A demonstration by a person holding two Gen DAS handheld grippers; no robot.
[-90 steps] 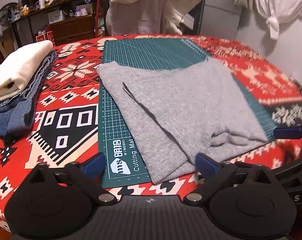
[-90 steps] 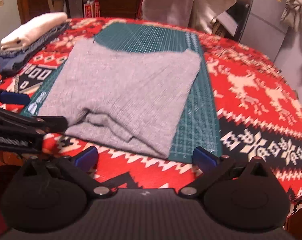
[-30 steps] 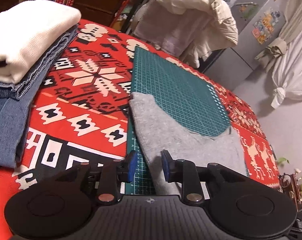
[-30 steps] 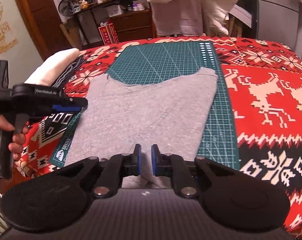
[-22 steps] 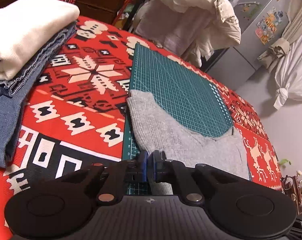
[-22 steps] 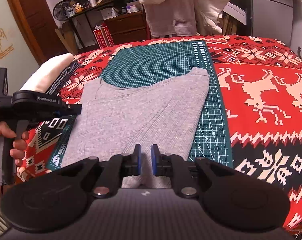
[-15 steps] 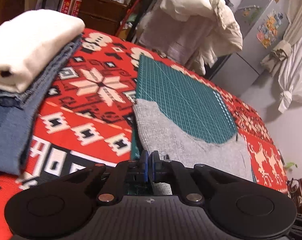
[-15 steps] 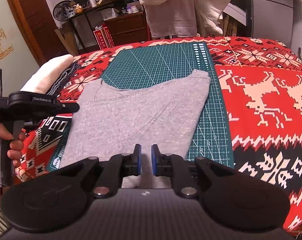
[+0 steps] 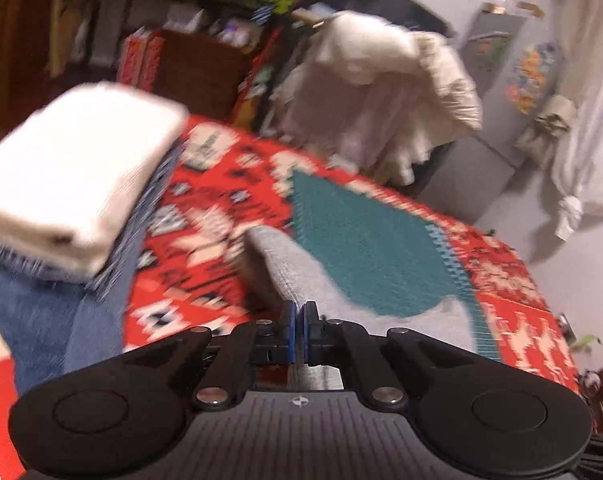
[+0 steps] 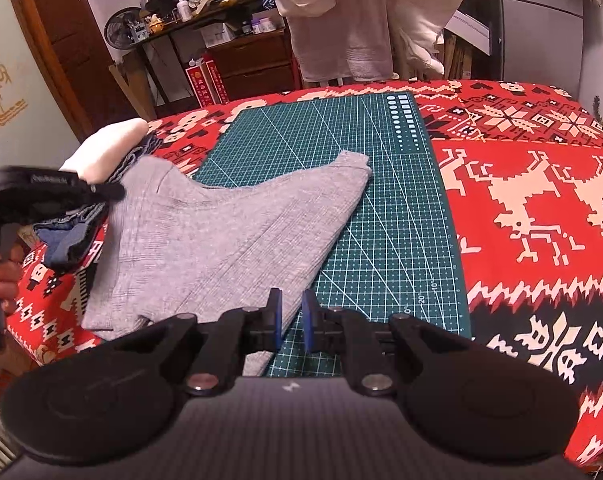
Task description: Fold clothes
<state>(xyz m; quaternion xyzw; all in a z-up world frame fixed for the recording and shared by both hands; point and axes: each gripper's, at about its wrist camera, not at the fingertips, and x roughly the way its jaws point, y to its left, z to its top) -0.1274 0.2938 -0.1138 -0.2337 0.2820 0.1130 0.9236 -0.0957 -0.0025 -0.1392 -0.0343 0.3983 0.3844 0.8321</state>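
Now the left gripper (image 9: pixel 299 334) is pinched tight on the left edge of the soft grey knit top (image 10: pixel 229 236), and the cloth rises in a ridge from its tips. The right gripper (image 10: pixel 289 322) has let a small gap open between its blue pads, and the near hem of the grey top lies just by it; I cannot tell if it grips any cloth.

The grey top lies mostly on the green cutting mat with white grid lines (image 10: pixel 385 208), on a worktop under a red cloth with white deer shapes (image 10: pixel 533 200). At nine o'clock in the right view sits a stack of folded clothes, cream on top of blue denim (image 9: pixel 69 176), with the left edge of the top raised in front of it.

The step looks like lifting the left side to fold it over toward three o'clock. To do it well, hold the pinch firm, lift just enough to clear the mat, and lay the edge down flat and straight. The right side should hold the hem down so that the top does not slide. The left view is blurry.
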